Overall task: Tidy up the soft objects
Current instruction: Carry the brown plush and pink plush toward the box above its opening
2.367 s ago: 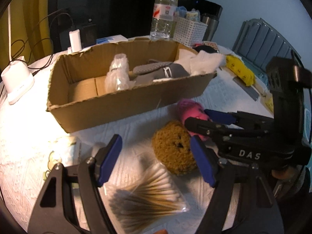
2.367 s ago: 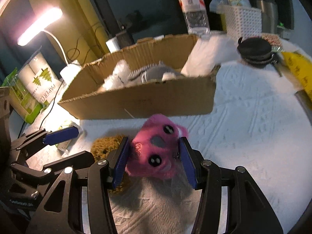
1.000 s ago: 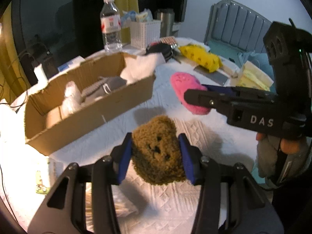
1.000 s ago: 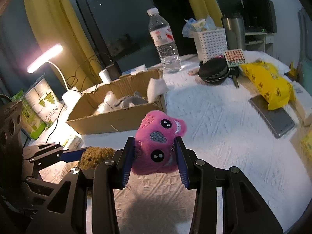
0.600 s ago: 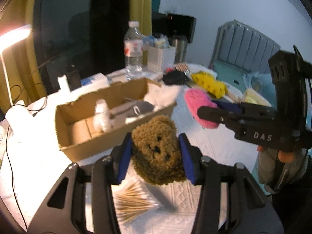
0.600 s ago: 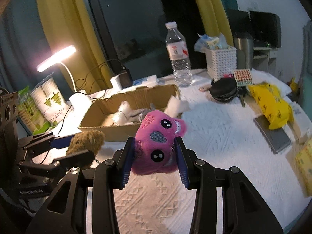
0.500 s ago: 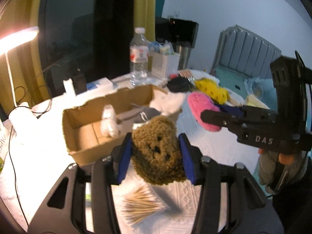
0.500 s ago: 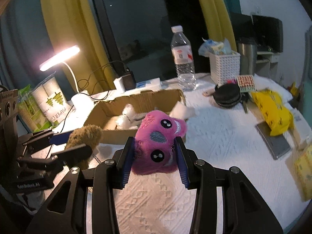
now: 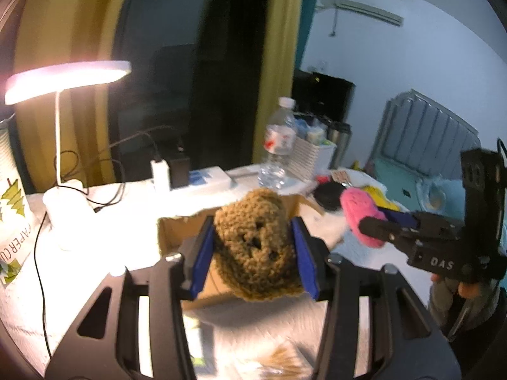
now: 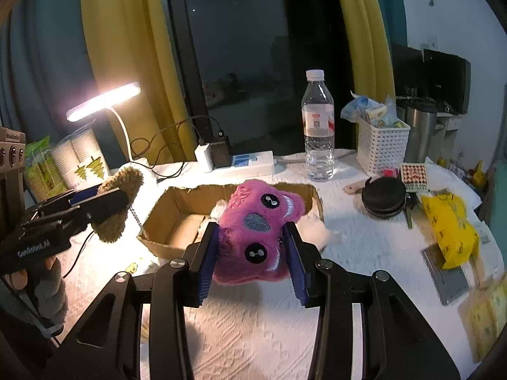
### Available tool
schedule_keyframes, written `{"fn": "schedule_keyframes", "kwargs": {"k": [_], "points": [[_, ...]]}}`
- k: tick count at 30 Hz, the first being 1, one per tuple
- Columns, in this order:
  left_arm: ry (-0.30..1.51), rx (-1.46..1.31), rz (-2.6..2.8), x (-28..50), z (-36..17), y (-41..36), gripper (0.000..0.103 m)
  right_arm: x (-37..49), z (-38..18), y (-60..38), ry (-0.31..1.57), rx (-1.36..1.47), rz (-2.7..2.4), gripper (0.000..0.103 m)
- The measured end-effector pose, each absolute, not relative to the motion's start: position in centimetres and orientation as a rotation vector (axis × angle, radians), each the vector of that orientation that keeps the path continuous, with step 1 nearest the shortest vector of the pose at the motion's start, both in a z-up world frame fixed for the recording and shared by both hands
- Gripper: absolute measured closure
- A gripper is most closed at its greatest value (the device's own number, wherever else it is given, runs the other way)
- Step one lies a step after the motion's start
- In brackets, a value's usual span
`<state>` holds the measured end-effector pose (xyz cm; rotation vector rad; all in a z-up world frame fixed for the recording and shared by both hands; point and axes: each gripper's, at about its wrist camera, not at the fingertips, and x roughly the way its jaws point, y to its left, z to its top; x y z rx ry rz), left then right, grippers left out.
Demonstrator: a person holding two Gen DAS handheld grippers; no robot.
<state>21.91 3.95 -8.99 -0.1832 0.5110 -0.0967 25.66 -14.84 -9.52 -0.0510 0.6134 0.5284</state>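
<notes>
The left gripper (image 9: pixel 253 250) is clamped on a curly brown plush toy (image 9: pixel 255 243), its 2 blue pads pressed into the toy's sides. The toy is held in the air above the white textured tablecloth (image 10: pixel 364 253), in front of the open brown cardboard box (image 10: pixel 177 204). In the right wrist view the same toy (image 10: pixel 118 199) shows at the left, level with the box's near left corner and apart from it.

The right gripper (image 10: pixel 252 247) is closed on a fuzzy pink plush toy with 2 black button eyes and a grey nose patch (image 10: pixel 256 231). This toy is also lifted off the cloth and hides part of the box's near wall. In the left wrist view the pink toy (image 9: pixel 361 218) sits at the right, between that gripper's dark fingers.

Inside the box, pale and white soft items show, too blurred to name. Behind the box stand a clear plastic water bottle (image 10: pixel 317 126), a white perforated basket (image 10: pixel 381 147) and a lit white desk lamp (image 10: pixel 103 101). To the right lie a round black zip case (image 10: pixel 383 198) and a yellow packet (image 10: pixel 448 228), the packet partly on a grey flat slab (image 10: pixel 446 280).
</notes>
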Motion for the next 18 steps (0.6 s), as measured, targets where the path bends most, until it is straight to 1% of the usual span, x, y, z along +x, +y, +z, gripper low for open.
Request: {"fn": "schedule_keyframes", "kwargs": {"k": [7, 18], "points": [[0.541, -0.197, -0.06, 24.3, -10.5, 5.3, 0.054, 27.9, -10.0, -14.2, 0.623, -0.052, 0.528, 0.06], [0.595, -0.189, -0.045, 27.3, -13.4, 5.3, 0.054, 31.7, -11.8, -13.9, 0.658, -0.04, 0.522, 0.059]]}}
